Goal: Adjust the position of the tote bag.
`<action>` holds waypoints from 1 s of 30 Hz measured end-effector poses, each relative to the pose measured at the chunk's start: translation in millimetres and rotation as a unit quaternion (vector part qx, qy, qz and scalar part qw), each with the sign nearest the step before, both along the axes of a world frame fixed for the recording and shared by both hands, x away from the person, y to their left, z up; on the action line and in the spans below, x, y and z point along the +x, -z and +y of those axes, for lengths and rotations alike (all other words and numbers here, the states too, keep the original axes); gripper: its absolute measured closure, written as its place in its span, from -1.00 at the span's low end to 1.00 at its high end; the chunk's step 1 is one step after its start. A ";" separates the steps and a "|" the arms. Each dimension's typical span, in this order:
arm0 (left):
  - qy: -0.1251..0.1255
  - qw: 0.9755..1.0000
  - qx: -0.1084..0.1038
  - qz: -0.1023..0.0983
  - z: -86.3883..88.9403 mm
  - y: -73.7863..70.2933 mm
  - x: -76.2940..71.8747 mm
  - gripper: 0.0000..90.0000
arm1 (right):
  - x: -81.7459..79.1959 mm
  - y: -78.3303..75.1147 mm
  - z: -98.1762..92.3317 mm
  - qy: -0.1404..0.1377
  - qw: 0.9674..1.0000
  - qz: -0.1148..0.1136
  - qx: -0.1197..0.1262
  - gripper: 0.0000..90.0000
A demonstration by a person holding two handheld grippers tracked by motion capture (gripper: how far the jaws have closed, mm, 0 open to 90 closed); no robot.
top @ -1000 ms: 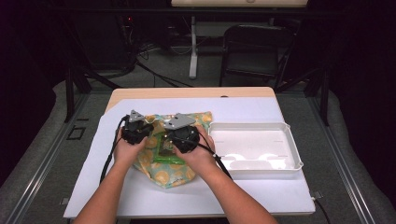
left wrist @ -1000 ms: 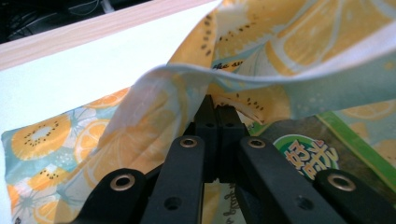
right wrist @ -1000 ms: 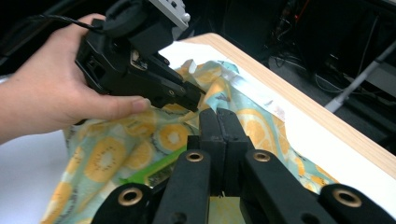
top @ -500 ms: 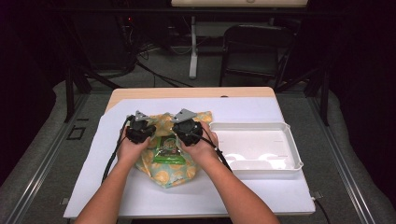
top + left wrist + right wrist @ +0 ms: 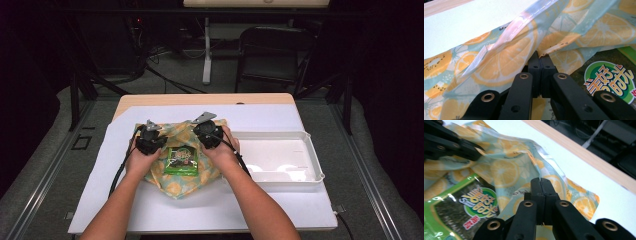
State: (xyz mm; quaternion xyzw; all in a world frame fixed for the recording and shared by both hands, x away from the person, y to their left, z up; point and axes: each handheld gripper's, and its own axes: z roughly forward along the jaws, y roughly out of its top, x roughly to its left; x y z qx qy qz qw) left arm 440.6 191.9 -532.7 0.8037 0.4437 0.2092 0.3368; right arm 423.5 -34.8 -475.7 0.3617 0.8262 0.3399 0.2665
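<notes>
On the worktop (image 5: 150, 210), covered by a white sheet, lies an orange-print bag (image 5: 180, 182) with a green snack packet (image 5: 181, 160) at its middle. From the high view both hands show: left gripper (image 5: 148, 140) at the bag's far-left edge, right gripper (image 5: 207, 132) at the far-right edge, packet between them. Jaw detail can't be read from up there.

Left gripper view gives it: left gripper (image 5: 539, 56) fully closed, pinching a fold of the bag (image 5: 506, 67) at its seamed edge; film lifted and creased around the tips. Packet (image 5: 609, 77) sits just right of the jaws, partly under the bag film, label showing.

Right gripper view: right gripper (image 5: 540, 180) also fully closed, clamped on the bag (image 5: 509, 170) edge, film pulled up into a ridge. Packet (image 5: 461, 207) lies low left of those jaws, inside the bag mouth. Left gripper's black arms (image 5: 446, 143) appear at top left of that view, across the bag.

Around: white tray (image 5: 280, 160) just right of the bag, touching the right forearm's side. Wooden worktop edge beyond the sheet. Black chair (image 5: 270, 55) and cables on the floor behind, well apart. Both hands cover the bag's far corners from above.
</notes>
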 end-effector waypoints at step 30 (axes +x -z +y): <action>0.014 1.000 -0.005 -0.004 2.8 -7.1 -4.8 0.71 | 41.5 46.7 -17.8 0.067 0.991 0.116 0.012 0.99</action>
